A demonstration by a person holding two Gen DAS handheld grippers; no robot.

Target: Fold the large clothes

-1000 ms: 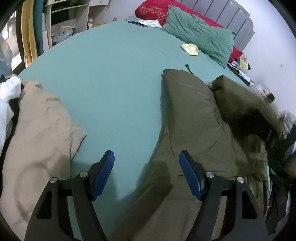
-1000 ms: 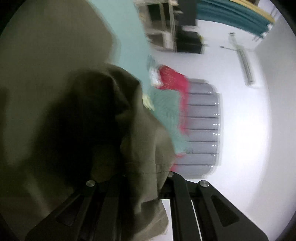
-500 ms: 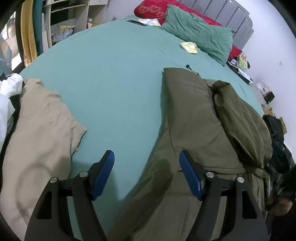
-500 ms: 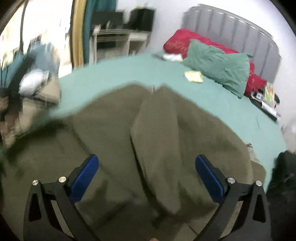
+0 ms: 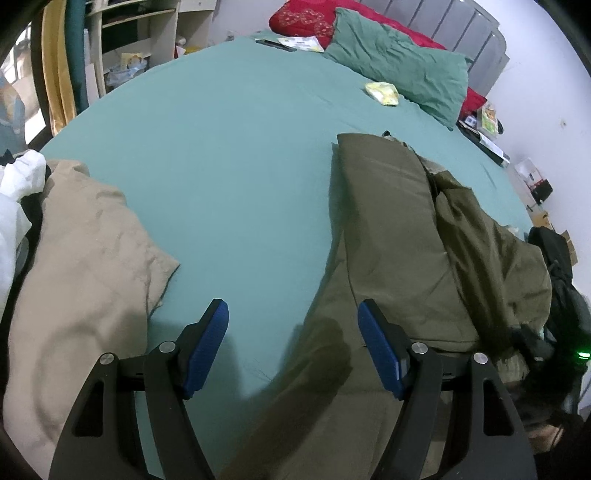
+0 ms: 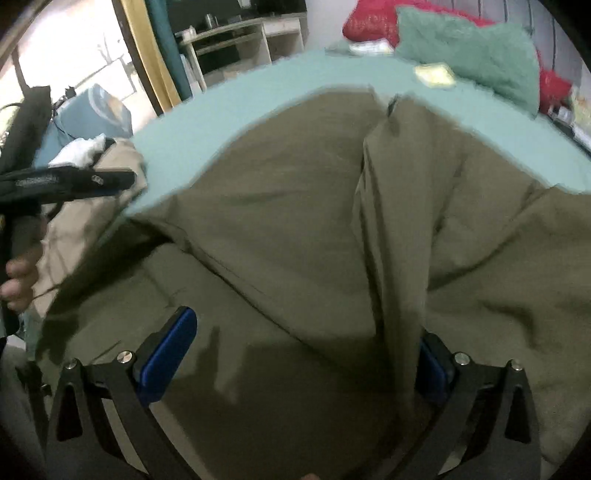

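Observation:
An olive-green garment [image 5: 391, 229] lies on the teal bed [image 5: 229, 147], its right side folded inward over the middle. In the right wrist view the garment [image 6: 295, 229] fills most of the frame, with a raised fold running down the centre. My left gripper [image 5: 293, 343] is open and empty, hovering over the garment's near left edge. My right gripper [image 6: 306, 354] is open, low over the garment's near part; a fold of cloth hides its right pad. The left gripper also shows in the right wrist view [image 6: 74, 181], at the left.
A beige garment [image 5: 85, 266] and white cloth [image 5: 18, 184] lie at the bed's left near corner. A green pillow [image 5: 402, 66], red pillow [image 5: 314, 18] and yellow packet [image 5: 382, 92] sit near the headboard. Shelves [image 5: 136, 40] stand at the far left, dark bags [image 5: 557, 280] at the right.
My right gripper let go of the olive cloth it held folded over, opened, and swung down to face the garment. The folded side now lies flat. The left gripper barely moved.

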